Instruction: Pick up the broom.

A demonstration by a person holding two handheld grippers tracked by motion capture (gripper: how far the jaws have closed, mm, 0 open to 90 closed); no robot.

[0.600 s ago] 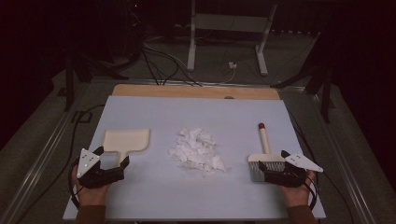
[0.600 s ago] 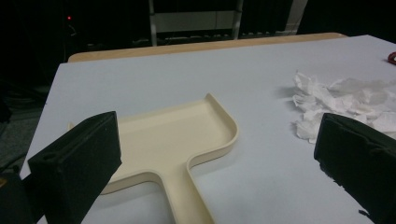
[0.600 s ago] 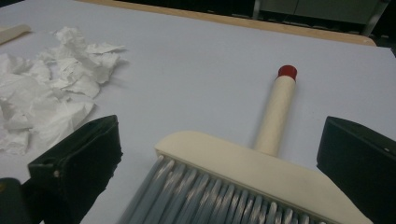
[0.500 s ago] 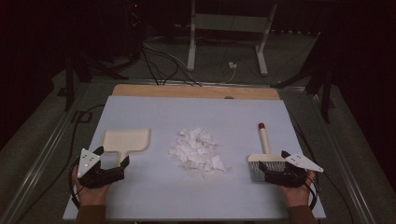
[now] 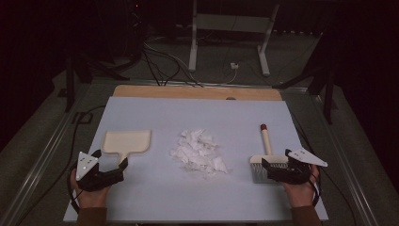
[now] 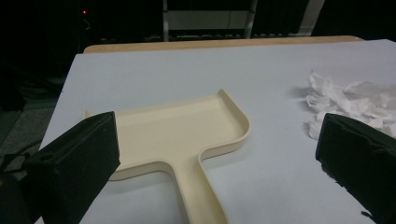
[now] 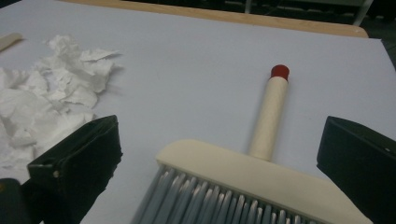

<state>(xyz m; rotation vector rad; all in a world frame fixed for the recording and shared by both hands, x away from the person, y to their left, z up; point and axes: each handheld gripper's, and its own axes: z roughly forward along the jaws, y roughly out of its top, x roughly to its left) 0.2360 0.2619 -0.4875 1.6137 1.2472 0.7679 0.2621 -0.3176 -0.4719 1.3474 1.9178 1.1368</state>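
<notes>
A cream dustpan (image 5: 127,141) lies on the left of the pale blue mat (image 5: 202,113), its handle toward me. My left gripper (image 5: 111,159) stands open just in front of that handle. From the left gripper view, the dustpan (image 6: 180,130) lies between and beyond the black jaws of the left gripper (image 6: 217,142). A pile of torn white paper (image 5: 198,151) sits mid-mat. On the right lies a brush (image 5: 266,149) with a red-capped handle. My right gripper (image 5: 276,159) is open at its grey bristles, and the brush head (image 7: 243,172) lies between the jaws of the right gripper (image 7: 219,142).
The mat covers a wooden table whose back edge (image 5: 197,92) shows bare. Behind it stand a metal frame (image 5: 228,28) and loose cables (image 5: 160,56) on the floor. Paper scraps (image 7: 51,102) lie left of the brush, and also right of the dustpan as paper scraps (image 6: 345,100).
</notes>
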